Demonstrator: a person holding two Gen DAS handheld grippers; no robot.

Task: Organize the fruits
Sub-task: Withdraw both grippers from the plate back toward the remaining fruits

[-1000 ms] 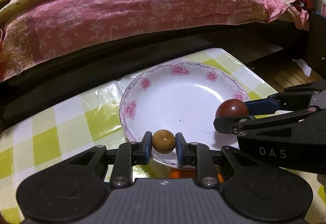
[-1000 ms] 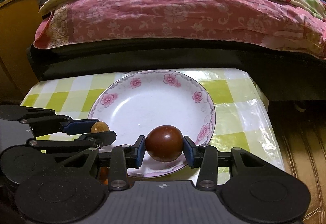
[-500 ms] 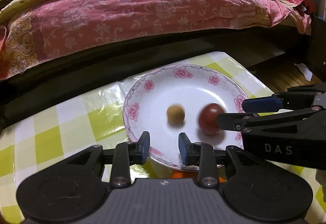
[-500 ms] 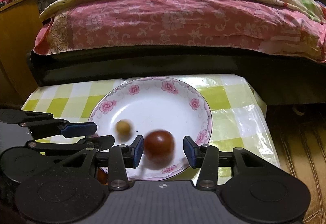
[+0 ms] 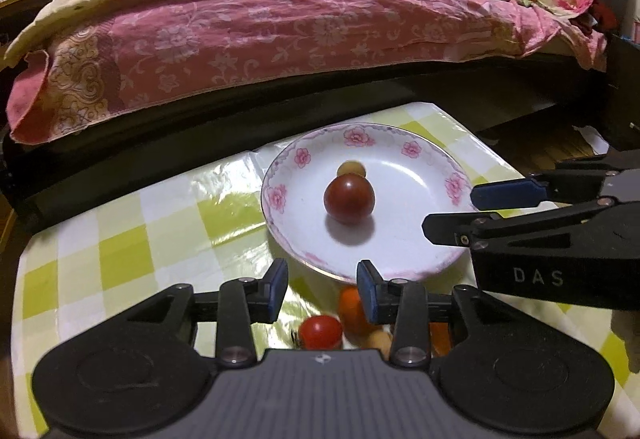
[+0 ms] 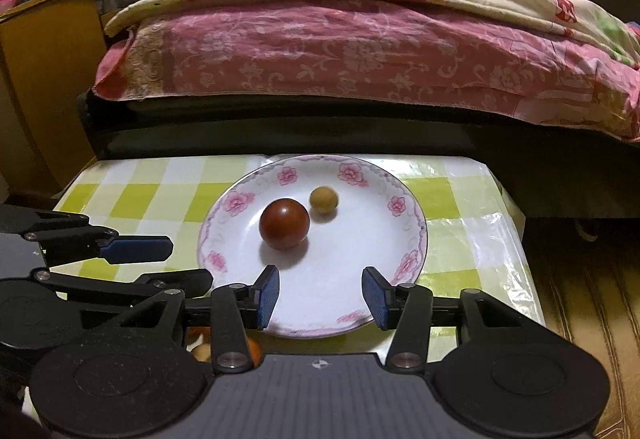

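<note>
A white plate with pink flowers (image 5: 400, 263) (image 6: 360, 279) sits on the checked table. On it lie a dark red round fruit (image 5: 349, 200) (image 6: 284, 224) and a small tan fruit (image 5: 351, 169) (image 6: 323, 198) just behind it. My left gripper (image 5: 322, 286) is open and empty, held back at the plate's near rim. My right gripper (image 6: 321, 294) is open and empty over the plate's near edge. Each gripper shows in the other's view: the right one (image 5: 476, 213) and the left one (image 6: 176, 263).
Loose fruits lie on the table under the left gripper: a red one (image 5: 321, 332), an orange one (image 5: 352, 309) and a small tan one (image 5: 379, 340). A bed with a pink quilt (image 5: 280, 31) stands behind the table. The table's right edge (image 6: 516, 239) drops to the floor.
Both grippers opened and let their fruits fall onto the plate, then pulled back. The two fruits rolled toward the plate's middle and far side.
</note>
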